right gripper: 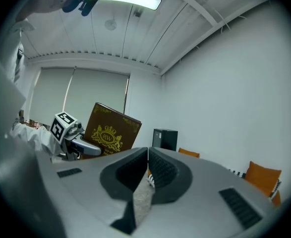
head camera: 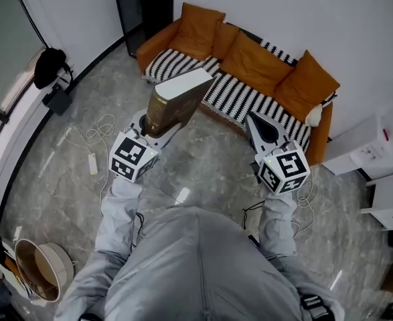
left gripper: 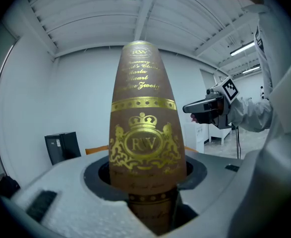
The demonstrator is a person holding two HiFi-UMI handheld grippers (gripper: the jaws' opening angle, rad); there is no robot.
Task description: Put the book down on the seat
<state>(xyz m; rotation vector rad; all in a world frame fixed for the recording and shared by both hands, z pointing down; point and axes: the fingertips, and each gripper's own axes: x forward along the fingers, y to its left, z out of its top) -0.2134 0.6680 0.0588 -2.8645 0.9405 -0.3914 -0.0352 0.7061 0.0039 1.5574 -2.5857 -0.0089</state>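
A thick brown book [head camera: 179, 99] with gold lettering and white page edges stands upright in my left gripper [head camera: 157, 124], which is shut on its lower end. In the left gripper view the spine [left gripper: 143, 133] fills the middle, clamped between the jaws of the left gripper [left gripper: 147, 185]. The book hangs in the air in front of the orange sofa, above the floor and short of the black-and-white striped seat [head camera: 183, 64]. My right gripper [head camera: 255, 122] is level with it to the right, shut and empty, its jaws [right gripper: 147, 155] pressed together. From there the book [right gripper: 108, 133] shows at the left.
Orange cushions [head camera: 253, 62] line the sofa back. A black cabinet [head camera: 139, 5] stands left of the sofa and white furniture [head camera: 377, 146] to its right. Cables and a power strip [head camera: 92, 159] lie on the marble floor at the left. A round basket [head camera: 42, 269] sits at bottom left.
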